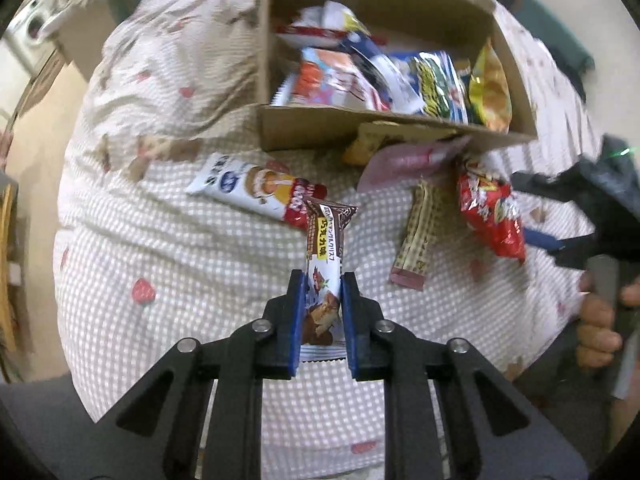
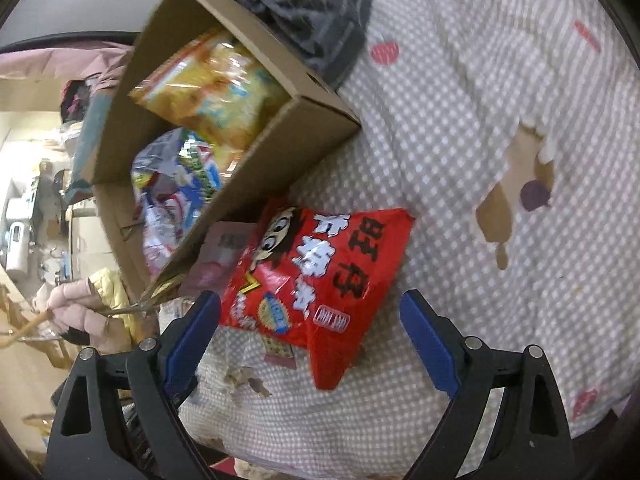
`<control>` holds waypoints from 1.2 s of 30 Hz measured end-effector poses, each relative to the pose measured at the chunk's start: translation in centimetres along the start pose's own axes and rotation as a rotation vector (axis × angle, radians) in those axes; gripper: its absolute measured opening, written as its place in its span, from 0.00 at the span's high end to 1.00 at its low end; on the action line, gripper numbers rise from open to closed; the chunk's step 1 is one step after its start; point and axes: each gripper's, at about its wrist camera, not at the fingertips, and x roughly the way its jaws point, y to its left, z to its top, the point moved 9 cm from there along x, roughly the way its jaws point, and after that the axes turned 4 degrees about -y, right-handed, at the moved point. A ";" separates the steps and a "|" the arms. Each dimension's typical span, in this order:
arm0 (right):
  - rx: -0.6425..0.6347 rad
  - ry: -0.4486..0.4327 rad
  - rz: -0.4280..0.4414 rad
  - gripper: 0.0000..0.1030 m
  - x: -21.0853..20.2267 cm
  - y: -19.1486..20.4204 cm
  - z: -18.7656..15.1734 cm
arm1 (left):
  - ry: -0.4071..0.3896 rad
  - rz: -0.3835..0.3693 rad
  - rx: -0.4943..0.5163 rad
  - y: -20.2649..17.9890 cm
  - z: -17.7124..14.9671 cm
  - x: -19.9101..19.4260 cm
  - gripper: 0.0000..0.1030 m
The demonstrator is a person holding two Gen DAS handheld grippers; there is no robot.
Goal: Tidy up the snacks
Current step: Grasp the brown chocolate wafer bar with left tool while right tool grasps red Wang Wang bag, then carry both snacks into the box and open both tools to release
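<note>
My left gripper (image 1: 322, 280) is shut on a brown-and-white chocolate wafer bar (image 1: 325, 264), held upright above the checked bedcover. A cardboard box (image 1: 320, 128) with several snack bags stands beyond it. A white-and-red snack pack (image 1: 256, 188), a tan stick pack (image 1: 418, 240), a pink pack (image 1: 412, 160) and a red bag (image 1: 492, 212) lie in front of the box. My right gripper (image 2: 310, 312) is open, its jaws on either side of the red bag (image 2: 320, 280), which lies beside the box (image 2: 256, 168). The right gripper also shows in the left wrist view (image 1: 536, 216).
A dark grey cloth (image 2: 312, 12) lies behind the box. The checked cover with strawberry print (image 1: 160, 260) spans the bed. A washing machine (image 1: 32, 28) and furniture stand off the bed's far left side.
</note>
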 end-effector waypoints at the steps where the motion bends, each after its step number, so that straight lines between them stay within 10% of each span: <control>1: 0.002 0.006 -0.011 0.10 0.5 0.0 0.1 | -0.011 0.009 -0.007 0.4 0.0 -0.3 0.86; 8: -0.042 0.023 -0.069 0.15 2.8 1.2 0.3 | -0.039 0.025 -0.012 0.9 0.1 -1.4 0.86; 18: -0.149 -0.002 -0.059 0.50 2.2 2.8 -0.7 | -0.058 0.027 0.014 -0.3 0.5 -0.7 0.86; 36: -0.195 -0.050 0.288 0.66 -7.1 8.5 -5.5 | -0.194 0.029 -0.028 1.0 2.0 -4.8 0.86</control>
